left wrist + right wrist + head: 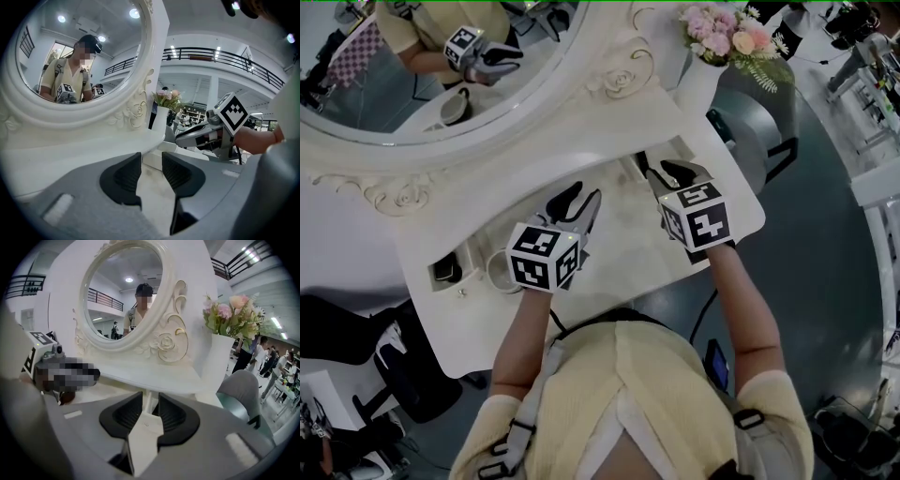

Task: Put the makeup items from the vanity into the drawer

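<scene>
Makeup item (pixel 444 270), small and dark, sat by the white vanity's (pixel 478 323) edge; left gripper (pixel 584 195) and right gripper (pixel 661 170), both parted and empty, could knock it off.

Below the left fingers (pixel 126 176) and the right fingers (pixel 171 416) the table (pixel 623 239) is bare, with room to go down. Just ahead of the left fingers, the shelf (pixel 84 140) under the mirror (pixel 70 61) blocks the way. A vase (pixel 221 366) stands ahead and right of the right fingers.
</scene>
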`<state>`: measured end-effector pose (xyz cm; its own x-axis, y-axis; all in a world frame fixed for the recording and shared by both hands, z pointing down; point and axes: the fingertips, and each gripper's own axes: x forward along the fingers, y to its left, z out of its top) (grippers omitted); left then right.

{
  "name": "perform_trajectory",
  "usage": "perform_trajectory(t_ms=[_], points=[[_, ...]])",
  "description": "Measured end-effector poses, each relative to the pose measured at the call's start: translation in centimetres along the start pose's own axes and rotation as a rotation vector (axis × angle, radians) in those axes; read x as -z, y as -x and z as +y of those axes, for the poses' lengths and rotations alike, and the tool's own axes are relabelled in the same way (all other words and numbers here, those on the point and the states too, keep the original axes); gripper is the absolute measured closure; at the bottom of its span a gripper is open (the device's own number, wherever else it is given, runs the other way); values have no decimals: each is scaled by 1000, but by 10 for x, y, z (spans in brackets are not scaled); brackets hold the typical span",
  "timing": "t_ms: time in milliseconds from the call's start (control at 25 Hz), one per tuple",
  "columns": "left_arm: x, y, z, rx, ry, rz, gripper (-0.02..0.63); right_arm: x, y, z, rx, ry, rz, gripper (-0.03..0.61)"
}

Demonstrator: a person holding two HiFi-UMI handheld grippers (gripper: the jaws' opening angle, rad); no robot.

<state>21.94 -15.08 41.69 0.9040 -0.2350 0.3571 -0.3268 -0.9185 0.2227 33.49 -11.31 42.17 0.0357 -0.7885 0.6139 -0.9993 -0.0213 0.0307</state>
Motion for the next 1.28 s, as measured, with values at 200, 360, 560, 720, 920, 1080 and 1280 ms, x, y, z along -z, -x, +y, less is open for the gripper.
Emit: perform_trajectory(t_ms=[200,360,560,720,920,1080,1280], points=[[0,6,1,-3,-12,5,482,6,6,2,10,-33,-42,472],[2,10,0,3,-15,13,482,14,11,4,12,-71,-68,477],[2,13,-4,14,-24,22,523,23,16,6,13,-96,-79,480],[3,15,-7,23,-24,28,523,27,21,6,21,-115,-94,490],[5,18,-9,24,-21,36,535,31,25,7,24,-135,-106,517],[6,19,-9,25,-18,39,535,35,26,10,15,-148,-111,555],[7,22,-9,21,-13,39,535,33,29,13,-3,-142,-133,577]])
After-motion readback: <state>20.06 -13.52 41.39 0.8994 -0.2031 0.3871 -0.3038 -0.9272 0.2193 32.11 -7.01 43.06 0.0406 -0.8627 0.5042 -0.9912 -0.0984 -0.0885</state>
